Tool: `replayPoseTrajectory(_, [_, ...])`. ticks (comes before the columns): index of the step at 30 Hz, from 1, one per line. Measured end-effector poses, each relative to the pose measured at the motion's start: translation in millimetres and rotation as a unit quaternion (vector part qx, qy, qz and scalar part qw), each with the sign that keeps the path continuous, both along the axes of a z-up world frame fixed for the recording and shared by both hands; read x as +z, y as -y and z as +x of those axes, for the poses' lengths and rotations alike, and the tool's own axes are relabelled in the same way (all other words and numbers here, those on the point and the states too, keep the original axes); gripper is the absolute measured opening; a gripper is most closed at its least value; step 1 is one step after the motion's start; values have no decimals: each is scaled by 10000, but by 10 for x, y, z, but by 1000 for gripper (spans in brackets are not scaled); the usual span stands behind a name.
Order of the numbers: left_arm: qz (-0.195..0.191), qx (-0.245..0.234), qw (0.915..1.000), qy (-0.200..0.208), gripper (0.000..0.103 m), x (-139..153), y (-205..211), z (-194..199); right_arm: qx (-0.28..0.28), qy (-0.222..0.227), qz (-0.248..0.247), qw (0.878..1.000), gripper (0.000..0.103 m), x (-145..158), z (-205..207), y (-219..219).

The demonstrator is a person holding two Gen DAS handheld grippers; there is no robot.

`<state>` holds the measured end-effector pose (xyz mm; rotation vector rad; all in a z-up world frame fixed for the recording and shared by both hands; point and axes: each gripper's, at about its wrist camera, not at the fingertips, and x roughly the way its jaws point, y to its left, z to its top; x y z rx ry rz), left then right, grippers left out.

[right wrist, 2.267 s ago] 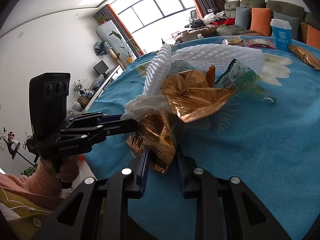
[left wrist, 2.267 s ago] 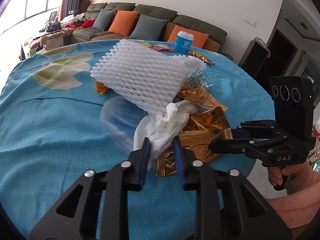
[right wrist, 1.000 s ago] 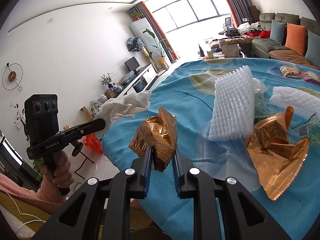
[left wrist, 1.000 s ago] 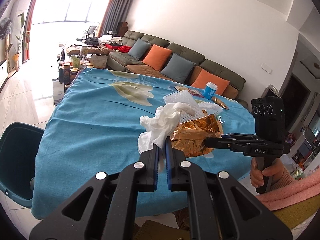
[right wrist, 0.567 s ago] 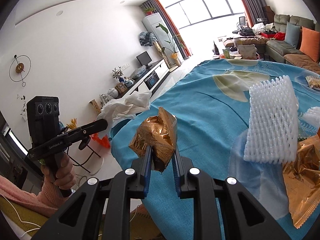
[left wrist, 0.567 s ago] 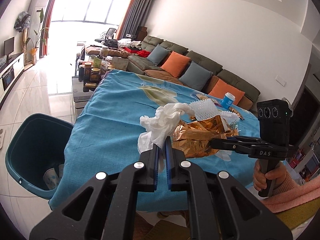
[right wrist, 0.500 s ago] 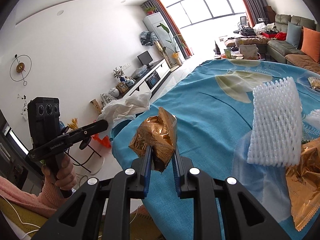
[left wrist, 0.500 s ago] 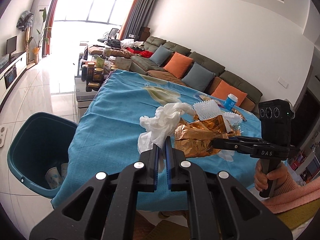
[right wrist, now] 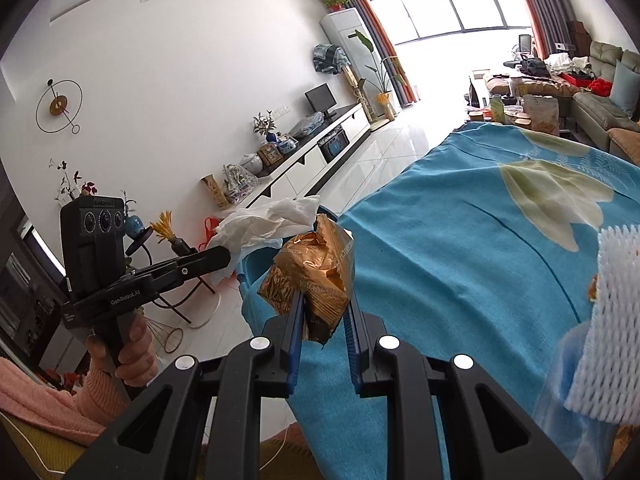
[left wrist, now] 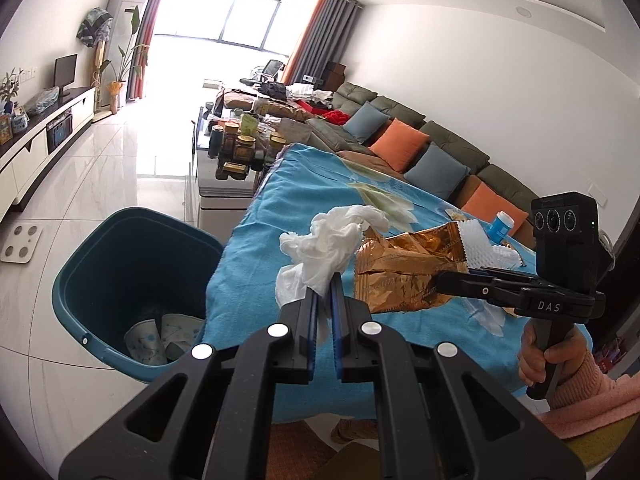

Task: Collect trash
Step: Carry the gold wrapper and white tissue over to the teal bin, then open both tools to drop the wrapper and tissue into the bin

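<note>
My left gripper (left wrist: 325, 280) is shut on a crumpled white tissue (left wrist: 328, 242), held in the air near the table's left edge. Beside it, my right gripper (left wrist: 444, 278) is shut on a crinkled gold snack wrapper (left wrist: 404, 272). In the right wrist view the wrapper (right wrist: 316, 272) sits between the right gripper's (right wrist: 324, 296) blue pads, and the left gripper (right wrist: 224, 258) holds the tissue (right wrist: 268, 222) just left of it. A dark teal trash bin (left wrist: 120, 256) stands on the floor, below and left of both, with paper cups (left wrist: 160, 338) inside.
The table has a blue floral cloth (right wrist: 500, 240). White foam netting (right wrist: 608, 320) and a blue-and-white cup (left wrist: 500, 226) lie on it. A low table with jars (left wrist: 240, 148), a sofa (left wrist: 420, 148) and a TV bench (right wrist: 312, 148) surround the area. A person's hands hold both gripper handles.
Both grippers have swung left together, away from the trash pile on the table toward the table's edge. The teal bin has come fully into the left wrist view. Both grips are unchanged.
</note>
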<state>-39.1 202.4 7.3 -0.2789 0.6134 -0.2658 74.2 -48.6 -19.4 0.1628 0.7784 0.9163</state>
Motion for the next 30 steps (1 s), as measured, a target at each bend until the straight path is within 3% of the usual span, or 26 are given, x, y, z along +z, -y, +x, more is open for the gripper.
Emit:
replayPoseTrajectory(12, [-3, 763, 9970, -154, 7, -56, -455, -11, 345, 2, -154, 9993, 18, 61, 252, -532])
replayPoseTrajectory(30, [21, 1675, 9836, -671, 7, -413, -1041, 140, 646, -16, -644, 9958, 18, -14, 612, -1289])
